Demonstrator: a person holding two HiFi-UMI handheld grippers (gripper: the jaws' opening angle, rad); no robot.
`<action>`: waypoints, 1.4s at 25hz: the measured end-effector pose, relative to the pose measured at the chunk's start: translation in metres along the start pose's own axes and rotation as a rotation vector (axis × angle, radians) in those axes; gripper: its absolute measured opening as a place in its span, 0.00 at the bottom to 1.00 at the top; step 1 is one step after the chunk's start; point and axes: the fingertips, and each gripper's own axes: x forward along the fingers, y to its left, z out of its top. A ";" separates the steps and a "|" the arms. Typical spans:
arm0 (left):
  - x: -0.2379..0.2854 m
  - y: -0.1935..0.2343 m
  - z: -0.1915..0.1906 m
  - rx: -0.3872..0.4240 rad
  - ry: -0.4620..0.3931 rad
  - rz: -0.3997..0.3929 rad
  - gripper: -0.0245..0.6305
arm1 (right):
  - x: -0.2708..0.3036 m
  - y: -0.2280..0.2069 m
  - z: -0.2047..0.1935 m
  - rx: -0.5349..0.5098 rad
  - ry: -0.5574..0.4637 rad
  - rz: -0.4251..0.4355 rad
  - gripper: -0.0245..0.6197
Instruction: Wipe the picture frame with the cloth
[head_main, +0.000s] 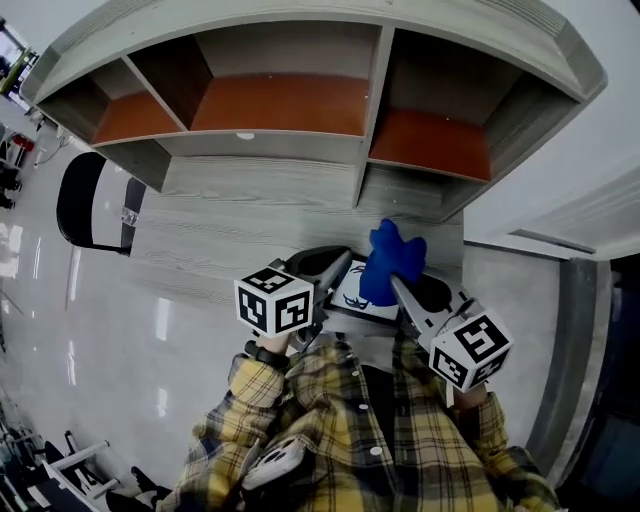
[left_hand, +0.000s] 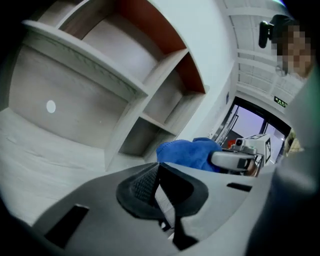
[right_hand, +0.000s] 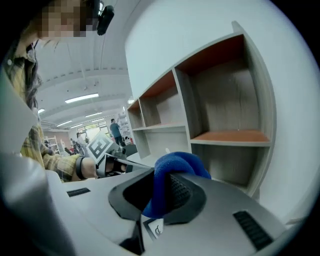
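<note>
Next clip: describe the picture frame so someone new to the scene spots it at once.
Below the shelf unit, over the desk's near edge, two grippers meet before a plaid shirt. The frame is the flat white panel with a blue drawing, pinched in the left gripper. The cloth in the right gripper is bunched and solid blue.
</note>
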 end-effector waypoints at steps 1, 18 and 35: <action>-0.003 -0.010 0.007 0.023 -0.012 -0.014 0.05 | -0.006 -0.001 0.009 -0.008 -0.026 -0.004 0.12; -0.025 -0.063 0.040 0.137 -0.103 -0.032 0.05 | -0.045 0.003 0.059 -0.026 -0.188 0.021 0.12; -0.021 -0.060 0.056 0.238 -0.042 -0.047 0.05 | -0.048 -0.004 0.047 0.011 -0.163 -0.009 0.12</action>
